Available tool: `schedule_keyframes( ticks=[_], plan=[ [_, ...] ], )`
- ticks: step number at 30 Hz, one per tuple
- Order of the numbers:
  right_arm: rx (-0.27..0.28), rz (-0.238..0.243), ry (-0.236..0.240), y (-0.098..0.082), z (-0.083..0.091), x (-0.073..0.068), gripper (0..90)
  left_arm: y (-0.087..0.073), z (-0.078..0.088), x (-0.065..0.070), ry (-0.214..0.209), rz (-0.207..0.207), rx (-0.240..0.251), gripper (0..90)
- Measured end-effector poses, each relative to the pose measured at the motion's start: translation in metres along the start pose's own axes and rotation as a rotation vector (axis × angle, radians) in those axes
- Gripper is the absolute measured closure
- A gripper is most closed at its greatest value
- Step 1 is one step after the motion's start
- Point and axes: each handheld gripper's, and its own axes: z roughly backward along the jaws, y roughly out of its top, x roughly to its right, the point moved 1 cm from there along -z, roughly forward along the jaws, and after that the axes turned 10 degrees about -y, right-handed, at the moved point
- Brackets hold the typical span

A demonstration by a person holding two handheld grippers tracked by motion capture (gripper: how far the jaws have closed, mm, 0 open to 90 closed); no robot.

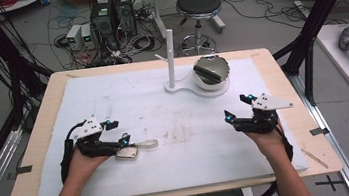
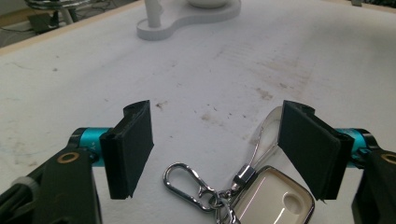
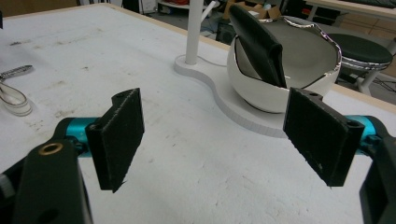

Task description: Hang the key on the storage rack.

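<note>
A key ring lies on the white mat: a cream key fob [image 2: 273, 203] [image 1: 128, 154], a silver carabiner clip [image 2: 186, 181] and a clear strap loop [image 2: 265, 135] [image 1: 149, 143]. My left gripper [image 2: 219, 149] [image 1: 118, 133] is open just over it. The clip and ring lie between the jaws, and the fob sits under the right-hand pad [image 2: 308, 149]; neither pad presses on anything. My right gripper [image 3: 224, 135] [image 1: 238, 108] stands open with nothing between its jaws, low over the mat. It points toward a white bowl [image 3: 280, 88] [image 1: 211, 71].
The bowl sits on a white base [image 1: 197, 91] with an upright white post [image 1: 169, 53] at the table's far middle. A black folded object [image 3: 257, 42] leans inside the bowl. The white mat [image 1: 176, 128] covers the wooden table. A stool [image 1: 198, 5] stands beyond the far edge.
</note>
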Motion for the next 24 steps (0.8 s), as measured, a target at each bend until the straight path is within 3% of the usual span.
schedule_keyframes(
  ticks=[8, 12, 17, 20, 24],
  plan=[
    [-0.001, -0.003, 0.004, -0.001, -0.001, 0.001, 20.8, -0.006, -0.015, 0.001, -0.037, -0.037, -0.121, 43.7],
    [-0.001, -0.003, 0.005, -0.002, -0.001, 0.001, 20.8, -0.009, -0.019, 0.0, -0.041, -0.045, -0.172, 46.4],
    [-0.005, -0.001, 0.008, -0.002, -0.001, 0.001, 20.8, -0.01, -0.023, 0.002, -0.046, -0.066, -0.2, 51.8],
    [-0.005, -0.001, 0.006, -0.002, -0.001, 0.001, 20.8, -0.009, -0.025, 0.0, -0.017, -0.071, -0.224, 53.5],
    [-0.005, -0.002, 0.008, -0.002, -0.001, 0.0, 20.8, -0.01, -0.027, -0.001, -0.044, -0.051, -0.227, 55.9]
  ],
)
